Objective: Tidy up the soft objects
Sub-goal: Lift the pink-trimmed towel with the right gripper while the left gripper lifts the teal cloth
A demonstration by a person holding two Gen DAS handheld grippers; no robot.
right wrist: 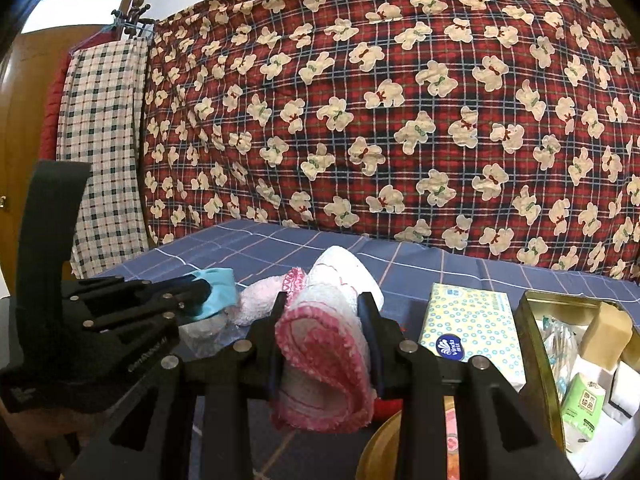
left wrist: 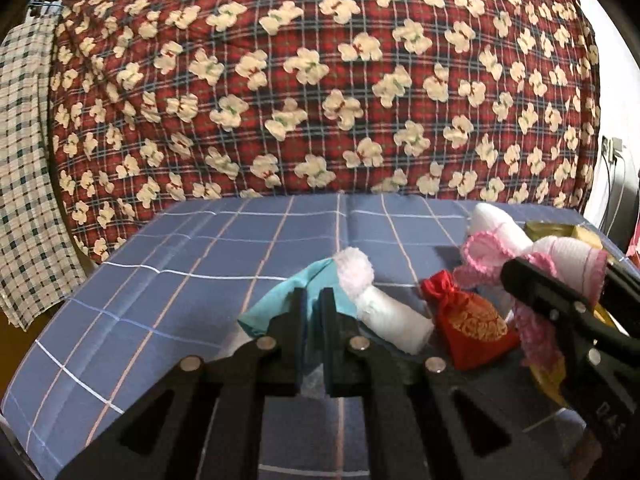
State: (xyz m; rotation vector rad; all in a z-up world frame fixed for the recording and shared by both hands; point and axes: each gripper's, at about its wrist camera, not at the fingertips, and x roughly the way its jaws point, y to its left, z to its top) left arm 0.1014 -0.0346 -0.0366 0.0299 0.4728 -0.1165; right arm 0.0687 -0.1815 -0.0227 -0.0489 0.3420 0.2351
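Teal cloth [left wrist: 280,300] pinched in left tool [left wrist: 312,300] — red pouch [left wrist: 468,320] just beside.

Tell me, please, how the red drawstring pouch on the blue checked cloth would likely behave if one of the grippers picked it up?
The red drawstring pouch looks like thin satin with a gathered neck, so it would probably sag and deform rather than hold shape. Its shiny fabric may slip between the fingers. It lies slumped on the blue checked cloth, so it seems unlikely to roll.
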